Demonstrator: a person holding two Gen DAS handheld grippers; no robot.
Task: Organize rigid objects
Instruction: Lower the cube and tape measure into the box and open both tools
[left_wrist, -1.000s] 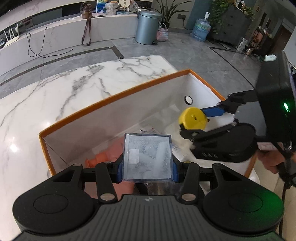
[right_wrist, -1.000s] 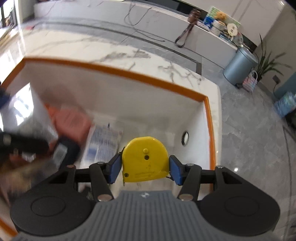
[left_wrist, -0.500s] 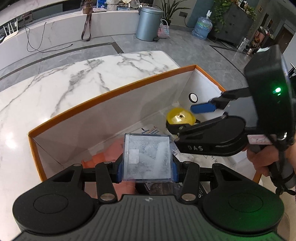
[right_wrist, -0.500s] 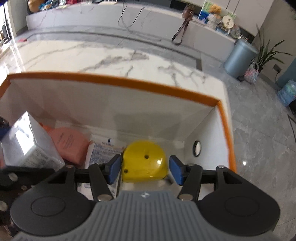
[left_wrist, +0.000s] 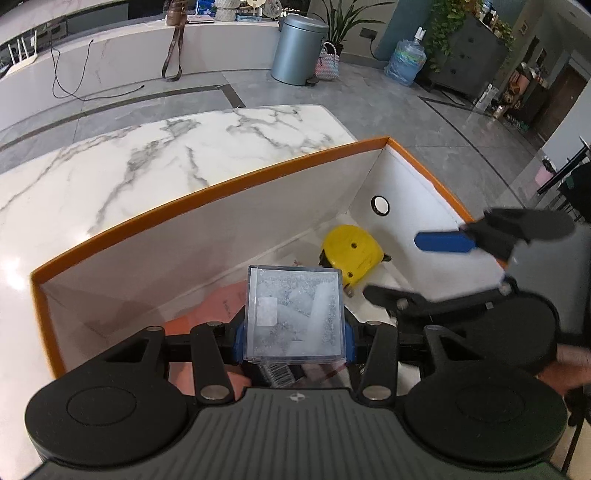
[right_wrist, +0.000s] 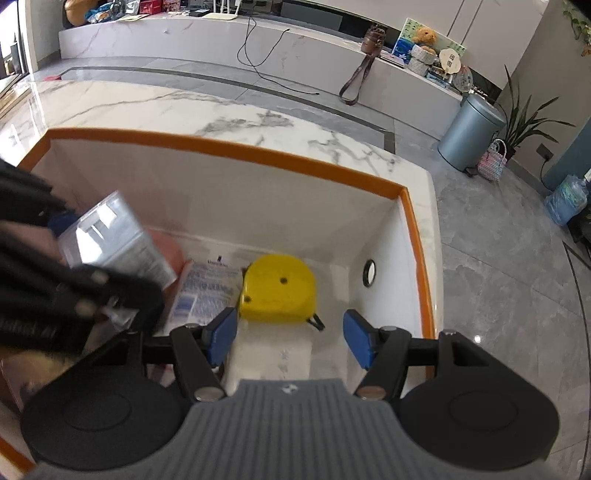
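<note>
A yellow tape measure (right_wrist: 277, 291) lies on the floor of the white box with the orange rim (right_wrist: 229, 147), near its right wall. My right gripper (right_wrist: 290, 338) stands open just behind it, and its blue pads do not touch it. In the left wrist view the tape measure (left_wrist: 351, 253) rests free beyond the right gripper (left_wrist: 410, 269). My left gripper (left_wrist: 293, 338) is shut on a clear plastic case (left_wrist: 295, 314) and holds it over the box's left half. The same case (right_wrist: 118, 236) shows tilted in the right wrist view.
Inside the box lie a pink packet (left_wrist: 221, 299) and a white packet with blue print (right_wrist: 207, 291). A round hole (left_wrist: 381, 205) sits in the box's right wall. The box stands on a marble table (left_wrist: 147, 166). A person's hand (left_wrist: 569, 369) holds the right gripper.
The right gripper has let go of the yellow tape measure, which now lies on the box floor, and has drawn back with wider jaws. The left gripper still holds the clear case.
</note>
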